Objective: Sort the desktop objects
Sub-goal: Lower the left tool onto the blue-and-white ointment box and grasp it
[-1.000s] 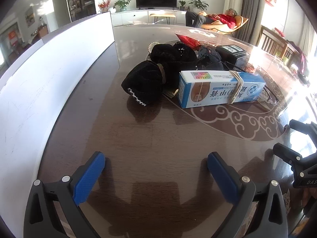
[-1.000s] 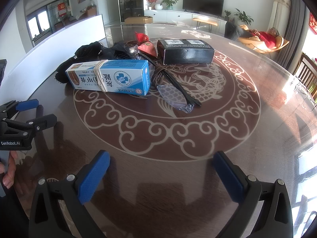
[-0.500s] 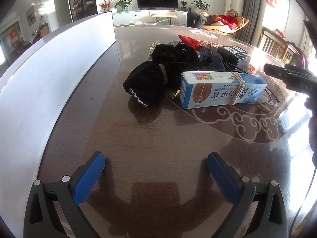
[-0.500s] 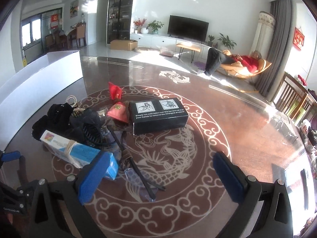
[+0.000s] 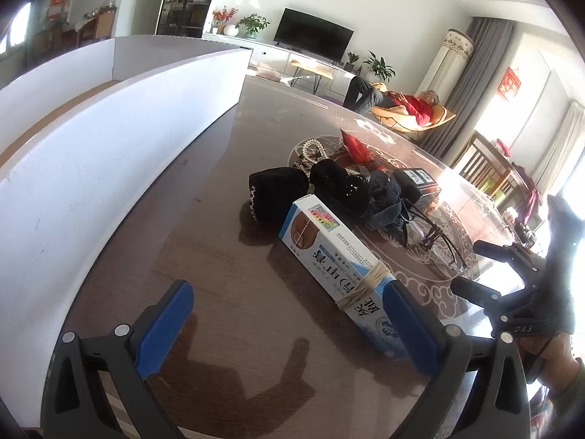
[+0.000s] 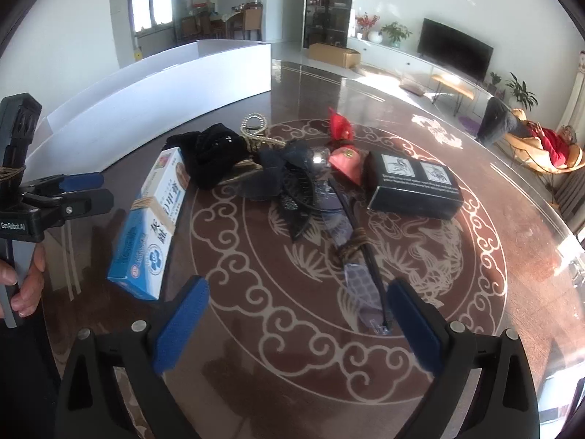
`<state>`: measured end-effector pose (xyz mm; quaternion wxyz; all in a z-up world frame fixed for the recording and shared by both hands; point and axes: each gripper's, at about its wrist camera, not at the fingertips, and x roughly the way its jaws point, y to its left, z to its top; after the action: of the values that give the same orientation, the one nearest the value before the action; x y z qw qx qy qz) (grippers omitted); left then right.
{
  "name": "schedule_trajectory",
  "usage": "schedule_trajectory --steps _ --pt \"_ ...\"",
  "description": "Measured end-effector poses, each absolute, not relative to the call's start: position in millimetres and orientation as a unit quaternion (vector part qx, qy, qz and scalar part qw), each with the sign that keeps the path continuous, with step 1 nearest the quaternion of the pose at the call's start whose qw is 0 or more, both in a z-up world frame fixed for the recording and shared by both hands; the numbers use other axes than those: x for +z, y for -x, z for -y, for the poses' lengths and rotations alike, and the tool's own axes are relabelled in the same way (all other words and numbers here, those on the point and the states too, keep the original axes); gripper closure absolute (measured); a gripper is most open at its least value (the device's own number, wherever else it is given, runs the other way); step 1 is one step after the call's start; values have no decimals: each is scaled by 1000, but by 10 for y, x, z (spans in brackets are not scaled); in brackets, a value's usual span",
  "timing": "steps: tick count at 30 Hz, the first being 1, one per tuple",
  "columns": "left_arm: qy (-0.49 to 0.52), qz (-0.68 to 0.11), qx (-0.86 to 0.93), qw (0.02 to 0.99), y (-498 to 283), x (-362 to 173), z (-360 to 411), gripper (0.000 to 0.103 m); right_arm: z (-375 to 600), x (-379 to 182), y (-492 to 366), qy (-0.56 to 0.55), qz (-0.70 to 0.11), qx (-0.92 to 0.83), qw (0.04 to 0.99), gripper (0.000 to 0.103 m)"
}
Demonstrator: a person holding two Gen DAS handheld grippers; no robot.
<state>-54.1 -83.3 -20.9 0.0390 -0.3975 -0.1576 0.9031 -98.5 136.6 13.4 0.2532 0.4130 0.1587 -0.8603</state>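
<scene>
A blue and white box tied with a rubber band lies on the dark round table; it also shows in the right wrist view. Behind it is a heap: black cloth pouches, a dark hair clip, glasses, a pink pouch, a red pouch, a bead bracelet and a black box. My left gripper is open, its right finger beside the box's near end. My right gripper is open above the table, near the tip of the glasses.
A long white tray stands along the table's left side, also in the right wrist view. My right gripper shows at the right of the left wrist view. A person lies on a lounge chair beyond the table.
Both grippers have moved in toward the heap. The left gripper has risen and swung so the box now runs toward its right finger. The right gripper has lowered toward the glasses.
</scene>
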Motion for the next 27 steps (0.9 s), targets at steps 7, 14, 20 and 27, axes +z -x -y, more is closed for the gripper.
schedule_trajectory --steps 7,14,20,27 --pt "376 192 906 13 448 -182 995 0 -1046 125 926 -392 -156 -874 242 5" --pt "369 193 909 19 408 -153 1023 0 -589 240 525 -355 -109 -854 365 5" --pt "437 123 890 48 601 -380 600 0 -1159 160 972 -373 -156 -876 262 4" --pt "465 -18 885 16 611 -513 94 0 -1542 -182 1685 -456 -136 -841 255 3"
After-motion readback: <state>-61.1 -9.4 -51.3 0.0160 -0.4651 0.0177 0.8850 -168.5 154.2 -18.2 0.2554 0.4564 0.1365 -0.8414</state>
